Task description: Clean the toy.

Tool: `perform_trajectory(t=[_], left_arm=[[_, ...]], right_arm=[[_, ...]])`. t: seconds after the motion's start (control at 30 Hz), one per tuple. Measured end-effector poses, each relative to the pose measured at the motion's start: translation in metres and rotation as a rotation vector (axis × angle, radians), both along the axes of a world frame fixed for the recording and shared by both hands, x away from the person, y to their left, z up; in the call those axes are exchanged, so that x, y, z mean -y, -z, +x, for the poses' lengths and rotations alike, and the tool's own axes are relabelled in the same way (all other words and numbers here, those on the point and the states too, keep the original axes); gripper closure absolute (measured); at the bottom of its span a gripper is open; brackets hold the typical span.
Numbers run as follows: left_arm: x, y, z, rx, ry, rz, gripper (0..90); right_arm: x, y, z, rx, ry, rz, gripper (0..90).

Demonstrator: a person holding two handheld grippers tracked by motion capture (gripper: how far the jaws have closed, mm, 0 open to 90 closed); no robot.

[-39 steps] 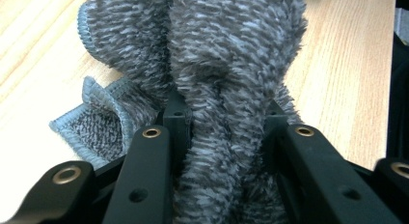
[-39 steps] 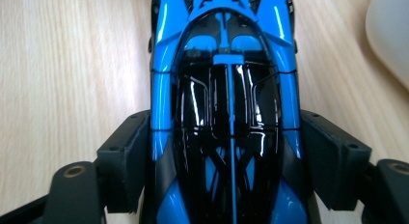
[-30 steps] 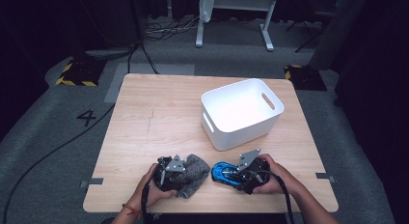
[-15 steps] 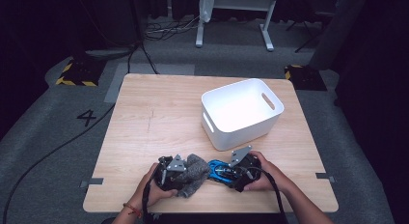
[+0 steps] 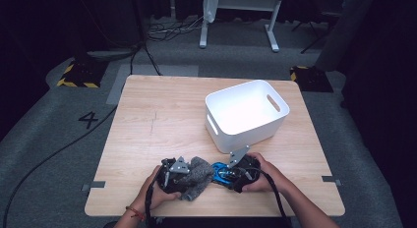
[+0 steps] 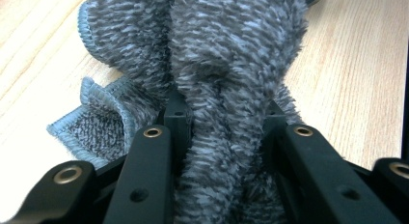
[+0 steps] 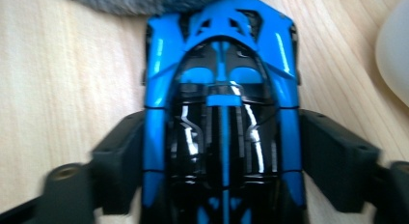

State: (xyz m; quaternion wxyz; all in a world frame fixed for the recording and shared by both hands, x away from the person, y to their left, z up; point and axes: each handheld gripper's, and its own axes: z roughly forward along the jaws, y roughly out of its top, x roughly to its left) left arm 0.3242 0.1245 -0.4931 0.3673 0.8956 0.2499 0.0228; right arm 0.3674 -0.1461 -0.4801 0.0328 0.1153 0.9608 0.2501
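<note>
The high view looked forward and down over the table [image 5: 162, 120]. Each gripper view sat close behind its jaws, sharing the grey cloth [image 6: 226, 64] just ahead.

We lose the rear of the blue toy car [image 7: 222, 118] below the right gripper view's bottom edge (that view is slightly blurred). The grey cloth [image 6: 226, 64] buries the left gripper's [image 6: 224, 137] fingertips and runs past the frame's top.
</note>
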Motion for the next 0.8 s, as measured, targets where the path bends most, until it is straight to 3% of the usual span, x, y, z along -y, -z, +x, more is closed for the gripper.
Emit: perform_trajectory(t=[0.13, 0.33, 0.47, 0.6, 0.7, 0.8], left_arm=[[0.000, 0.000, -0.001, 0.007, -0.001, 0.000, 67.5], [-0.001, -0.001, -0.001, 0.008, -0.003, -0.013, 67.5], [-0.006, -0.004, -0.001, 0.014, -0.024, -0.020, 67.4], [-0.014, -0.011, -0.001, 0.032, -0.064, -0.057, 67.4], [-0.016, -0.011, 0.000, 0.031, -0.073, -0.056, 67.4], [-0.015, -0.010, 0.000, 0.033, -0.073, -0.049, 67.5]], right_arm=[[-0.001, -0.001, -0.002, 0.009, 0.008, -0.003, 26.2], [0.005, 0.002, -0.005, 0.017, 0.019, 0.038, 26.4], [0.011, 0.004, -0.008, 0.028, 0.029, 0.078, 26.5], [0.021, -0.001, -0.010, 0.025, 0.041, 0.146, 28.6], [0.024, 0.002, -0.014, 0.031, 0.023, 0.116, 28.6], [0.029, 0.003, -0.015, 0.023, 0.038, 0.143, 28.6]])
